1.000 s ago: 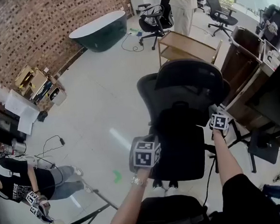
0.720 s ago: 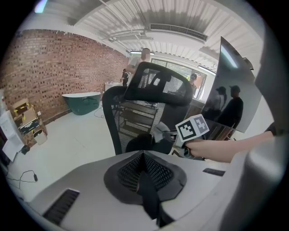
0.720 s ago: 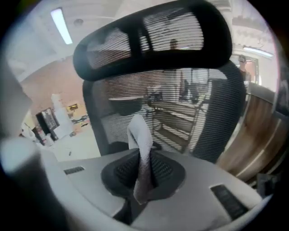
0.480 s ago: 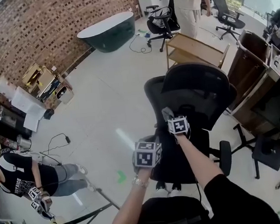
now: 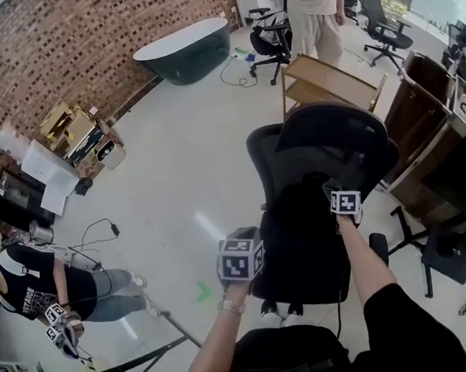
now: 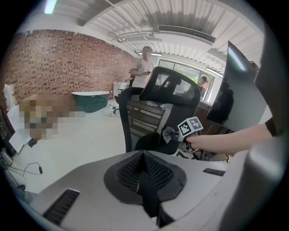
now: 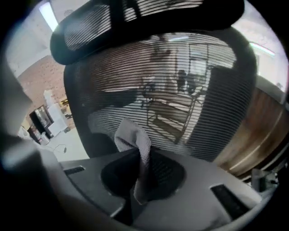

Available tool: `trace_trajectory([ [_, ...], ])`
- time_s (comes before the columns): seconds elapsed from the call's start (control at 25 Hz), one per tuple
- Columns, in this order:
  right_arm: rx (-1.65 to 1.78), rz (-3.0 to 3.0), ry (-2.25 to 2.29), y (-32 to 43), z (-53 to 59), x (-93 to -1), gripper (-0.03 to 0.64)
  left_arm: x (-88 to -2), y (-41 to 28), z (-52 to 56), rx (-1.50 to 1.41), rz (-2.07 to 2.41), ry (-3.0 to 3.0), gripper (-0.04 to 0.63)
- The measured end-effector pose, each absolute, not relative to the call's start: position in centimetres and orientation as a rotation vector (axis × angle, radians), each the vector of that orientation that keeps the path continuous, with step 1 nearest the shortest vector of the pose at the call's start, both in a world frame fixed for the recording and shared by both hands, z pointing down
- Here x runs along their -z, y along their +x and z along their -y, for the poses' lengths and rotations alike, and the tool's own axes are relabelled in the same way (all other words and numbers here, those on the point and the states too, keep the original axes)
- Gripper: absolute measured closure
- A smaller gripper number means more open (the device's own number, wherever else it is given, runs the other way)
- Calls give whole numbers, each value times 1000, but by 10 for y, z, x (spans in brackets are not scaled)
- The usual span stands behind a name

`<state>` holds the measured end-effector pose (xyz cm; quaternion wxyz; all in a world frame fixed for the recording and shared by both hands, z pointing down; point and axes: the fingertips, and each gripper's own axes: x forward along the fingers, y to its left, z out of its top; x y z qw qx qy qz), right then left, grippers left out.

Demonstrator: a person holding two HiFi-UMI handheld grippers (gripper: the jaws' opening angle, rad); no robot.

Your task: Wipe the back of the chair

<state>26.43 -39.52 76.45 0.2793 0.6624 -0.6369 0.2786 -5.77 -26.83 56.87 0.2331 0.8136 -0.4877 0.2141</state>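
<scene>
Left tongs [image 6: 145, 182] pressed together, empty, idle beside the chair [image 5: 320, 157]. Right tongs [image 7: 141, 178] pinch cloth [image 7: 134, 140] at chair's mesh back, lower middle. Wiping looks underway; upper back and headrest probably left.

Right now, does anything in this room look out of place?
Yes: a dark green bathtub stands on the bare floor by the brick wall, odd among office chairs. The right gripper holds its cloth properly.
</scene>
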Motion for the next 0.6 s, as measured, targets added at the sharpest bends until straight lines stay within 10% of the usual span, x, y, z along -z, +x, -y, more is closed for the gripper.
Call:
trace_trajectory([
  [0.28,-869,1544,1907,361,334,-765,592,-570,-28,266,-595,1264,2284,603],
  [0.6,-852,1939,1603,151,354,-758,592,-572,-17,262,-624,1243,2299,603],
])
